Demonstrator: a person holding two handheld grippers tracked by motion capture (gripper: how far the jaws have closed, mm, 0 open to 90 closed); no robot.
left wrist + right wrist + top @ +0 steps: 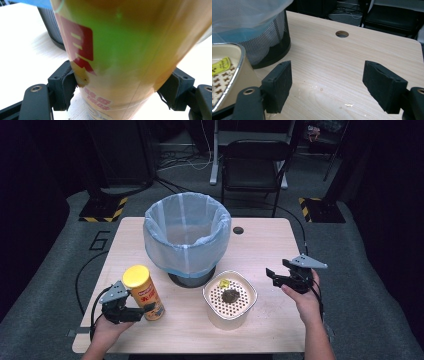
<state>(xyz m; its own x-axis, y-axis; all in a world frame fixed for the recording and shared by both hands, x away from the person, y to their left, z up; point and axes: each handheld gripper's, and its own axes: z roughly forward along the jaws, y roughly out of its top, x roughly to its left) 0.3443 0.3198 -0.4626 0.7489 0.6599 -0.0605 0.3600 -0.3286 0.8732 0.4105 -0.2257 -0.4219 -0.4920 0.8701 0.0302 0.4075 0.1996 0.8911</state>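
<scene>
A tall orange snack can with a yellow lid stands at the table's front left. My left gripper is shut on its lower part; in the left gripper view the can sits between both pads, which press its sides. A cream bowl with a perforated insert stands at front centre, holding a yellow scrap and a dark clump. My right gripper hovers open to the right of the bowl, with bare table between its jaws. The bowl's rim and the yellow scrap lie at the left.
A black mesh bin lined with a pale blue bag stands behind the bowl, mid-table; its mesh wall is close by. A cable hole is in the tabletop beyond it. A black chair stands behind the table.
</scene>
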